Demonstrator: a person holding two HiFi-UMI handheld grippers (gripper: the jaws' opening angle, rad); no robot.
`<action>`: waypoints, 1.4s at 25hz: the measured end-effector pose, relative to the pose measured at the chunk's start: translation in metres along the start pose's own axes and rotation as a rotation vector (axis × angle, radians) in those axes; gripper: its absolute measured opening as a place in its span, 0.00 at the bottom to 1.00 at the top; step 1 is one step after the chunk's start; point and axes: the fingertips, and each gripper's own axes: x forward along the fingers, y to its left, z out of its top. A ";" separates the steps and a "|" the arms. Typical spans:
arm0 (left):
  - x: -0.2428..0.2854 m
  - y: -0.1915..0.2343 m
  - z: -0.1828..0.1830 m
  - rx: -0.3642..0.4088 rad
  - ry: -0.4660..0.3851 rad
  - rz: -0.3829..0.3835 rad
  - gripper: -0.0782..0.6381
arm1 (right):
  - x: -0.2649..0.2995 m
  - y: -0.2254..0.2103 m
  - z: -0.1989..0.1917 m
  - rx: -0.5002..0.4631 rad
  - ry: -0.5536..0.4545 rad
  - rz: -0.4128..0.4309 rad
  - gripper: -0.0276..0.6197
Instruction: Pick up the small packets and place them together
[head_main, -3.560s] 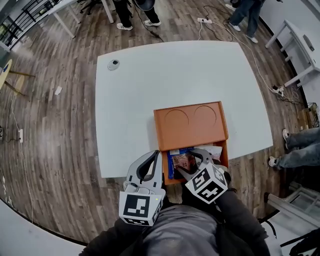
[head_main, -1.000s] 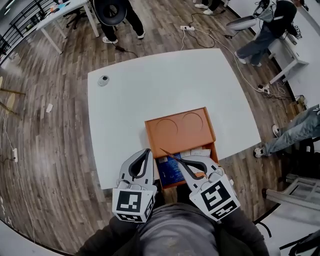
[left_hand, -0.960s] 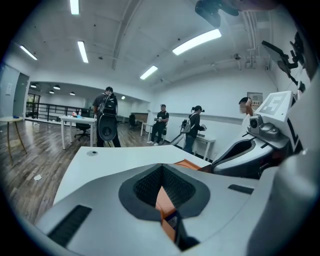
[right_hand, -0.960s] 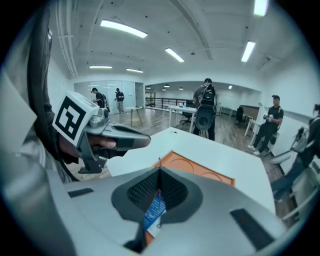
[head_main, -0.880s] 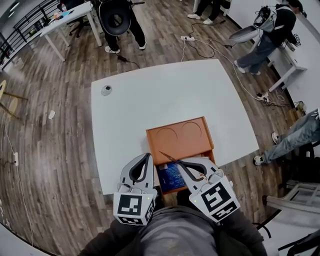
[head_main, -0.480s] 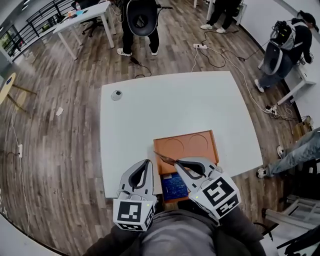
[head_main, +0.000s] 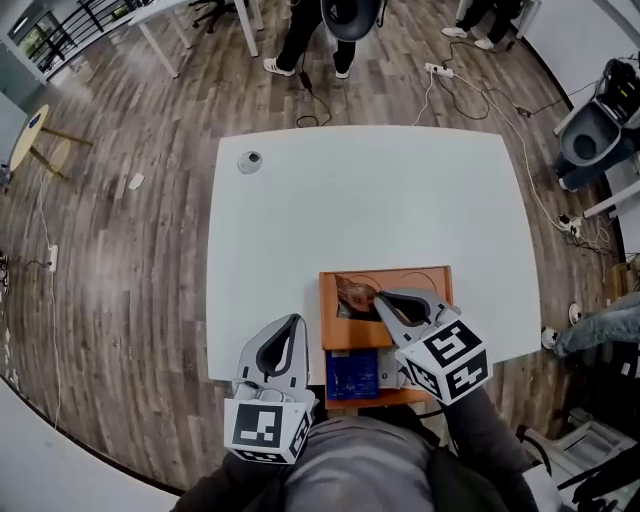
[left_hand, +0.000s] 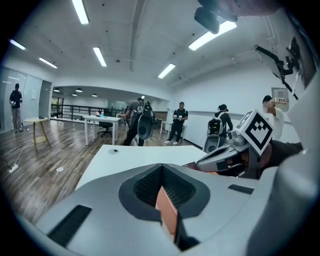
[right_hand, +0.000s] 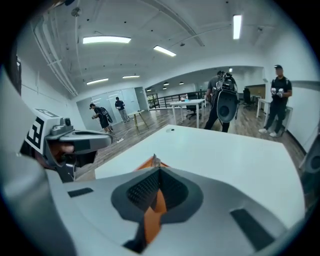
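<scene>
Small packet (head_main: 352, 292), print unreadable, clamped in jaws of right gripper (head_main: 377, 297).

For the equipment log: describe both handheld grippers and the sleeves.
The left gripper and right gripper are smooth light-grey shells tapering to a point, with dark ribbed pads, orange inside. Each carries a white cube with black square markers. The sleeves are dark.
</scene>
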 end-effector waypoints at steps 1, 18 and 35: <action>0.001 0.001 -0.001 -0.004 0.004 0.008 0.10 | 0.003 -0.004 -0.003 0.002 0.013 -0.007 0.05; -0.011 -0.003 0.005 -0.004 -0.034 0.010 0.10 | -0.007 -0.021 0.006 -0.040 -0.059 -0.181 0.24; -0.030 -0.054 -0.023 0.063 0.014 -0.243 0.10 | -0.042 0.056 -0.083 0.080 0.017 -0.199 0.24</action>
